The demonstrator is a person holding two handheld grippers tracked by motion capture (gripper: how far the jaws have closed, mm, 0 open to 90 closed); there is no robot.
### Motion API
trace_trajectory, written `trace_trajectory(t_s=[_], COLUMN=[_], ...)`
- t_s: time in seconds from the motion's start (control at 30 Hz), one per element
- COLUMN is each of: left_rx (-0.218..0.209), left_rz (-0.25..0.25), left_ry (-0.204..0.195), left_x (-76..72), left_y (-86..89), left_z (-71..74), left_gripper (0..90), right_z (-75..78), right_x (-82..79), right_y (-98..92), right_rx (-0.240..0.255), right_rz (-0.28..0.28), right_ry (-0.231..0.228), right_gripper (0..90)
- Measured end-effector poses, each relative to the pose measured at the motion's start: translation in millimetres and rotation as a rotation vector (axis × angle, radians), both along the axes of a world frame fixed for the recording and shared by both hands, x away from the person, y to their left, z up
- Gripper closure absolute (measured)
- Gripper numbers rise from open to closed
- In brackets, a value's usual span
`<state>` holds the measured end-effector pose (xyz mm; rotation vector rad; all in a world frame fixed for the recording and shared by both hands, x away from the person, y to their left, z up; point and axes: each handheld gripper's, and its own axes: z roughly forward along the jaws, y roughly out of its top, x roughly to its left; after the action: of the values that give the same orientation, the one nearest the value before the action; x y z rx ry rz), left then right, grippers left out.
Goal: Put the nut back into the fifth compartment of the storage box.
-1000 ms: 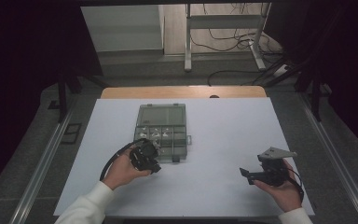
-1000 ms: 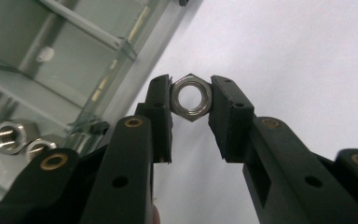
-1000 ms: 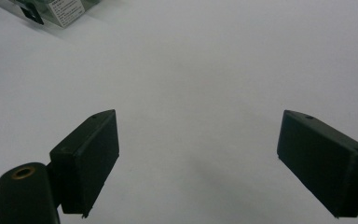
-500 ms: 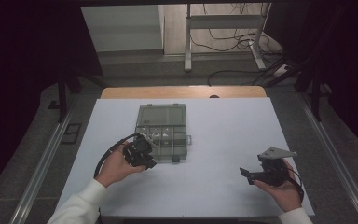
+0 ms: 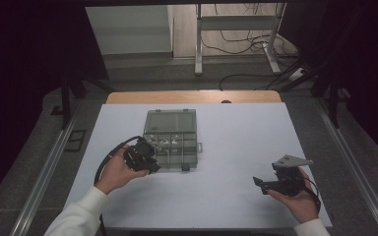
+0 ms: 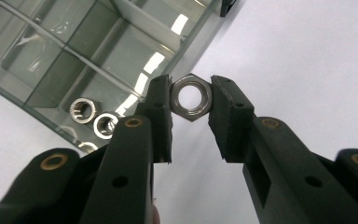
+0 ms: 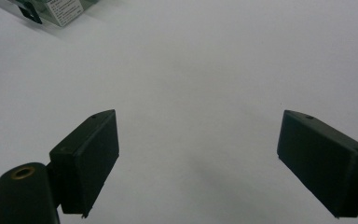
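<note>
A clear compartment box (image 5: 171, 135) lies open on the white table (image 5: 236, 132), its lid lying flat behind it. My left gripper (image 6: 191, 99) is shut on a silver hex nut (image 6: 191, 97), held flat between the two pads just off the box's front left corner; in the high view it is the left gripper (image 5: 150, 164). More nuts (image 6: 93, 117) lie in a near compartment of the box (image 6: 74, 51). My right gripper (image 5: 259, 184) rests low at the table's front right, pointing left. In its own view the right gripper (image 7: 198, 158) stands open over bare table.
A corner of the box with a white label (image 7: 63, 7) shows far off in the right gripper view. The wooden table edge (image 5: 192, 97) lies behind the white sheet. Metal rails (image 5: 49, 167) run along both sides, and cables trail on the floor behind.
My left hand has drawn left and up, away from the box's front edge, with the nut in its jaws. The right hand has stayed where it was.
</note>
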<state>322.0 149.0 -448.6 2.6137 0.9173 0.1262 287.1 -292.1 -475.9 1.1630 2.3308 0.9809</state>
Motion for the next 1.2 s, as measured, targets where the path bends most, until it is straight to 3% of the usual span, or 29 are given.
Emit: trace_trajectory(t_s=[0.23, 0.57, 0.93, 1.2], left_rx=[-0.014, -0.005, 0.028, 0.038], left_rz=[0.038, 0.107, 0.147, 0.157], left_ry=[-0.001, 0.002, 0.026, 0.038], left_x=[6.1, 26.7, 45.2, 50.4], left_y=[9.8, 26.6, 27.4, 28.7], left_z=[3.8, 1.1, -11.7, -16.8], left_gripper=[69.6, 69.6, 69.6, 69.6], right_z=[0.1, -0.2, -0.3, -0.9], right_x=[-0.1, 0.2, 0.0, 0.2], right_y=[0.0, 0.1, 0.6, 0.1], right_rx=[0.001, -0.001, -0.004, -0.002], right_rz=[0.0, 0.0, 0.003, 0.003], right_ry=[-0.001, 0.001, 0.002, 0.003], right_gripper=[13.0, 13.0, 13.0, 13.0])
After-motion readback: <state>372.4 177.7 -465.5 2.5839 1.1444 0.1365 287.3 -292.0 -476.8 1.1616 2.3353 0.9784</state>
